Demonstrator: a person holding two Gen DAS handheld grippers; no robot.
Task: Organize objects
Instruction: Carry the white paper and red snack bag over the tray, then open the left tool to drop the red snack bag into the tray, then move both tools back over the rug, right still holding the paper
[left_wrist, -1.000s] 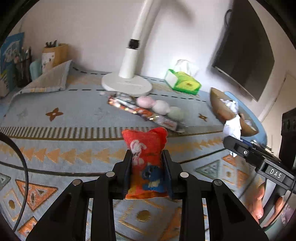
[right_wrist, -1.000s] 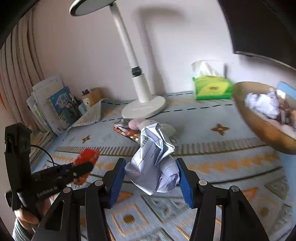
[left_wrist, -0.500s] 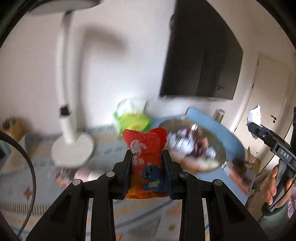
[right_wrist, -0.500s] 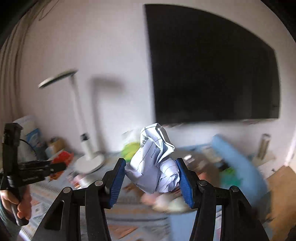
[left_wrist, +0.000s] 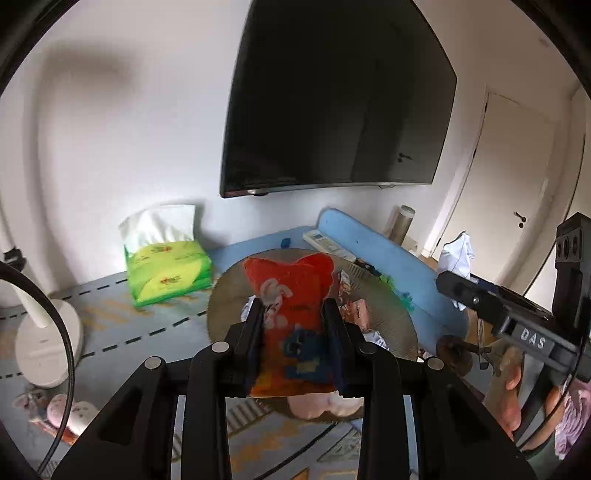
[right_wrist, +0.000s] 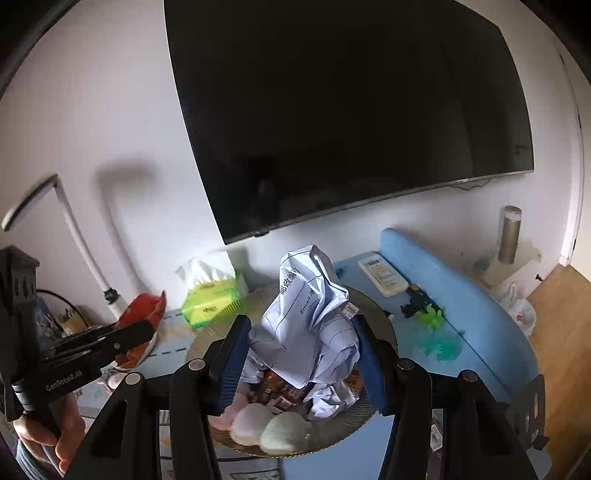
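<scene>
My left gripper (left_wrist: 293, 332) is shut on a red snack packet (left_wrist: 291, 295) and holds it above a round woven tray (left_wrist: 221, 306). My right gripper (right_wrist: 301, 343) is shut on a crumpled ball of white paper (right_wrist: 310, 317) and holds it over the same tray (right_wrist: 380, 328), which holds wrappers, paper and pastel round pieces (right_wrist: 273, 428). The left gripper with the red packet (right_wrist: 144, 306) shows at the left of the right wrist view. The right gripper with its paper (left_wrist: 458, 251) shows at the right of the left wrist view.
A green tissue pack (left_wrist: 166, 273) and a white lamp base (left_wrist: 44, 339) stand on the patterned cloth. A remote (right_wrist: 382, 273), green toy pieces (right_wrist: 428, 314) and a blue raised edge (right_wrist: 461, 291) lie behind the tray. A black screen (right_wrist: 351, 110) hangs on the wall.
Both grippers swung right and up from the cloth's middle to above the woven tray, still holding the packet and the paper. The view is no longer blurred.
</scene>
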